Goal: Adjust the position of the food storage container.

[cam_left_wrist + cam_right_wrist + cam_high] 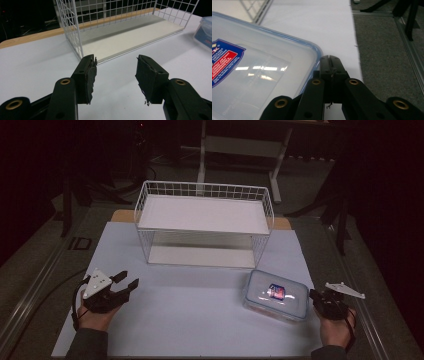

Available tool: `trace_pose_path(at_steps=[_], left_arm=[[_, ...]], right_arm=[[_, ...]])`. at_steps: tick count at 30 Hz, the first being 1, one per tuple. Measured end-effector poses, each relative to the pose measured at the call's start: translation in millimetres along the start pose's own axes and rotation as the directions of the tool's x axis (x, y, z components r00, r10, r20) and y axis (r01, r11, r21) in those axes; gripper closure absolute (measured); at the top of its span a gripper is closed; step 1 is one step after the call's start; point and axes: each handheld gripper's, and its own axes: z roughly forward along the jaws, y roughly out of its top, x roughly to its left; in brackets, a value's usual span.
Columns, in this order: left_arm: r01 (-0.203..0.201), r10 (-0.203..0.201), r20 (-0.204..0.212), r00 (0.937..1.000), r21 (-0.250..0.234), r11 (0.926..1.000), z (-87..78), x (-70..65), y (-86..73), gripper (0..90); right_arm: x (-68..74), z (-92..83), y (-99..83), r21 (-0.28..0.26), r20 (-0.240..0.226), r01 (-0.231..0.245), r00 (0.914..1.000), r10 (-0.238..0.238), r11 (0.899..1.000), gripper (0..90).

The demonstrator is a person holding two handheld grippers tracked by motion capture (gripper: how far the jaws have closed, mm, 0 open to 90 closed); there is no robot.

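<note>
Nearest me, my right gripper point(316, 296) has its jaws pressed together on nothing, their tips just beside the near right corner of the plastic food container point(276, 295); in the right gripper view that blue-rimmed lid corner point(312, 50) sits right against my closed tips. My left gripper point(126, 281) rests on the white mat point(190, 320) well away to the other side, jaws spread wide and empty, the worn pads point(91, 77) facing each other across bare mat.

The container lies flat on the mat, lid on, with a red and blue label point(276, 292) on top, in front of the right end of the white wire shelf rack point(205, 222). Beyond it the rack stands with both its upper and lower boards bare.

I judge this to be the approach step: nothing is gripped yet. Next I would need to open my right jaws and take the container's rim, probably steadying the other side with my left, before lifting it toward the rack.
</note>
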Motion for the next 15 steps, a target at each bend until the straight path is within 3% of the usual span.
trace_pose_path(at_steps=[9, 15], left_arm=[[0.006, -0.006, -0.009, 0.9999, 0.011, 0.9999, 1.9, 1.6, -1.0, 49.0], [0.016, -0.016, -0.014, 0.9998, 0.011, 0.9998, 1.5, 2.9, -1.5, 49.1]], right_arm=[[28.9, 12.1, 9.4, 0.015, -0.084, 0.046, 0.9955, -0.044, 0.999, 89.9], [57.7, 22.6, 17.7, 0.023, -0.153, 0.100, 0.9835, -0.096, 0.995, 89.9]])
